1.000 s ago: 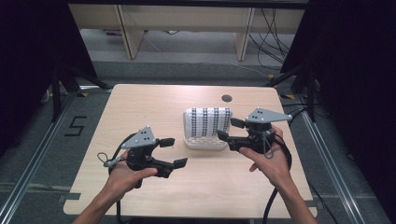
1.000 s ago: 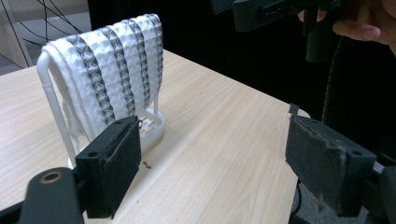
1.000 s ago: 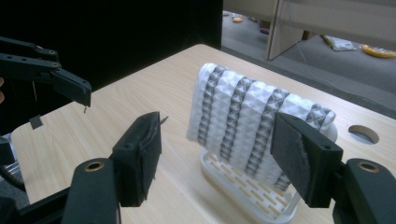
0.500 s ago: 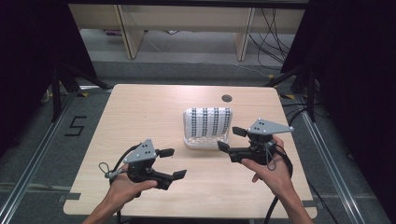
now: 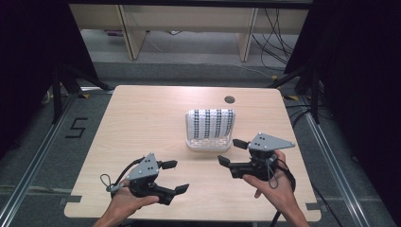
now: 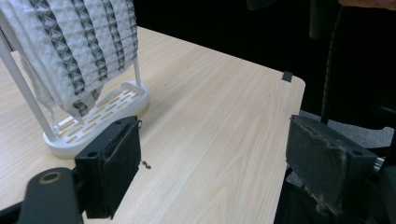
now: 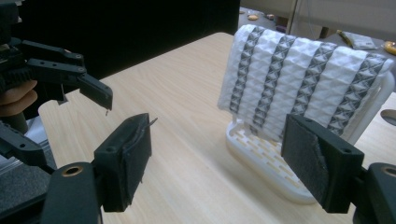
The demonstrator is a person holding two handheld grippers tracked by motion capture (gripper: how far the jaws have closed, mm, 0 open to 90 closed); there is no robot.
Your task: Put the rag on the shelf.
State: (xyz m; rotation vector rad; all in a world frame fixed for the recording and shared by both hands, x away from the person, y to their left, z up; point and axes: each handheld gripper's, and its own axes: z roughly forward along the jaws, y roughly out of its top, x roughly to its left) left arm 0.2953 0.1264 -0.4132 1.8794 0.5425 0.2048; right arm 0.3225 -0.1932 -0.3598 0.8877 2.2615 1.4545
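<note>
cloth (image 5: 210, 124) with grey and white stripes hangs over a small white rack (image 5: 208, 144) at the middle of the bench (image 5: 142, 123), and nothing touches it. both the left hand-held gripper (image 5: 176, 176) and the right hand-held gripper (image 5: 230, 152) are spread wide and empty near the front edge. i judge the work is either finished or not begun.

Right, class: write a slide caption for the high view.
Two open tools hover near a striped cloth draped over a white rack.
</note>
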